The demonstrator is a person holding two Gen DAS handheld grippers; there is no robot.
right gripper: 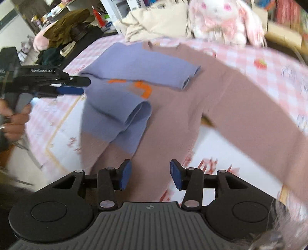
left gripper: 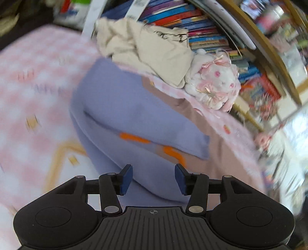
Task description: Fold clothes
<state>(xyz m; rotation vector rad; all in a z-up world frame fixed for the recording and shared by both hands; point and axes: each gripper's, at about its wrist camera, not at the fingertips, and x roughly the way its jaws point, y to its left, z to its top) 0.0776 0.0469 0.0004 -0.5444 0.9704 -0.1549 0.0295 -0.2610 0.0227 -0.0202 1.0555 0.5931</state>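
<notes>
Landmark: the sweater [right gripper: 173, 100], mauve-brown with lilac sleeves and orange lettering, spread flat on the pink checked bedcover [right gripper: 269, 63]
Sweater layout: collar toward the plush rabbit [right gripper: 221, 17] and the cream garment [right gripper: 154, 21]; hem toward the right wrist camera; one lilac sleeve [right gripper: 138, 63] already lies folded across the chest, its cuff pointing toward the unfolded side
Long axis: collar to hem, running away from the right gripper toward the rabbit
Unfolded part: the brown sleeve [right gripper: 250, 115] stretches out sideways from the body, on the right gripper's side
Left gripper [left gripper: 153, 178]: released, blue pads apart with only air between them, hovering over the lilac side of the sweater; in the right wrist view it sits just off the sweater's lilac edge [right gripper: 77, 86], held by a hand [right gripper: 13, 123]
Right gripper [right gripper: 150, 174]: released, pads apart and empty, above the hem end of the sweater
Nearer tool: my judgement is the right gripper, since the brown sleeve lies on its side and well apart from the left one
Next move, as a guess: grasp the brown sleeve and carry it across the long axis onto the body
</notes>
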